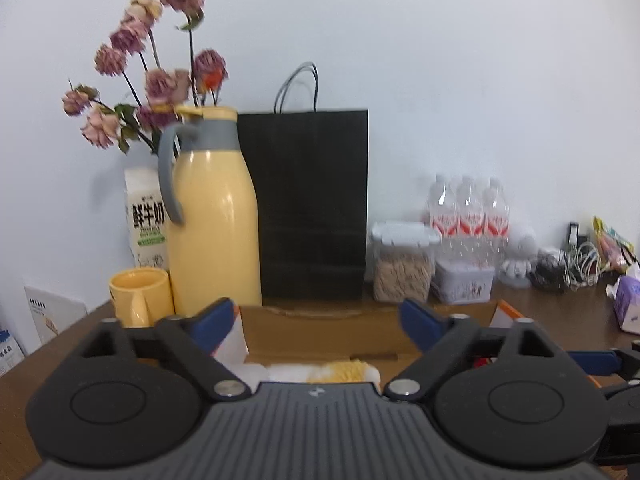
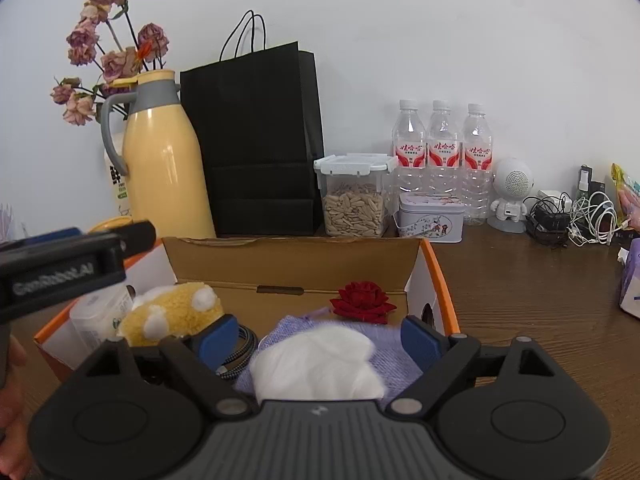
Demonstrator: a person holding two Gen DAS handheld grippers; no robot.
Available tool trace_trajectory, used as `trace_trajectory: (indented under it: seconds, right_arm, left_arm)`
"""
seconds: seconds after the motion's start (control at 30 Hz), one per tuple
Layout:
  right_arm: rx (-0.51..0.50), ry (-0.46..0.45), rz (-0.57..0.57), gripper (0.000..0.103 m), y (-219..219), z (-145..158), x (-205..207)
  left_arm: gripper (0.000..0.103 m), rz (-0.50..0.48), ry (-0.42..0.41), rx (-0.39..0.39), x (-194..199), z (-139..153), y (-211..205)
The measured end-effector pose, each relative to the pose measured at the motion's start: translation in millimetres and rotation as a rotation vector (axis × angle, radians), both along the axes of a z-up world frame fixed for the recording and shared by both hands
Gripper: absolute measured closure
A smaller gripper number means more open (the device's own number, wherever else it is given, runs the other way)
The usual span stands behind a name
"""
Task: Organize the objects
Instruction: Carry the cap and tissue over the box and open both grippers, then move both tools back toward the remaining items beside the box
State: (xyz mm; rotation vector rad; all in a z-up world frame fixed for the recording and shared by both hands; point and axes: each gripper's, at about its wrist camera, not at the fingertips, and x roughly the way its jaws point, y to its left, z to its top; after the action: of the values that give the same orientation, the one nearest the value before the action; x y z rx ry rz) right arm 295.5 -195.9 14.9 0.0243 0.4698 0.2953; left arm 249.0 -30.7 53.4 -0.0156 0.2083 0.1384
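An open cardboard box (image 2: 296, 264) with orange edges sits on the brown table. Inside lie a yellow plush toy (image 2: 172, 312), a red rose (image 2: 364, 302), a white bottle (image 2: 100, 316), a braided cable (image 2: 240, 354) and a purple knit piece with white fluff (image 2: 320, 360). My right gripper (image 2: 320, 340) hangs open over the box; the fluff lies between its blue fingers (image 2: 420, 340), untouched by the pads. My left gripper (image 1: 318, 320) is open too, above the box's near left part, with the plush toy (image 1: 344, 372) below it and nothing held. Its black housing (image 2: 72, 264) shows at the left of the right wrist view.
Behind the box stand a yellow thermos jug (image 2: 164, 160), a black paper bag (image 2: 252, 140), a seed container (image 2: 354, 200), a tin (image 2: 432, 216) and three water bottles (image 2: 442, 152). A yellow mug (image 1: 140, 296) and a milk carton with dried flowers (image 1: 146, 216) stand left; a small speaker (image 2: 512, 188), cables (image 2: 572, 220) right.
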Motion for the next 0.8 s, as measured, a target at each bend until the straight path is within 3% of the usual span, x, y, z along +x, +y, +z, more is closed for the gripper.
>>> trace_trajectory:
  seconds: [0.03,0.47,0.8]
  right_arm:
    - [0.0,-0.002,-0.005,0.0,0,0,-1]
    - [0.009,-0.035,0.001,0.0,-5,7,-15]
    - [0.008,-0.074,0.02,0.0,-13,19,-39]
  left_arm:
    - [0.0,0.004,-0.008,0.0,-1,1,0]
    - [0.0,-0.015,-0.056,-0.02,-19,9,0]
    - [0.0,-0.067,-0.079,-0.081,-45,31,12]
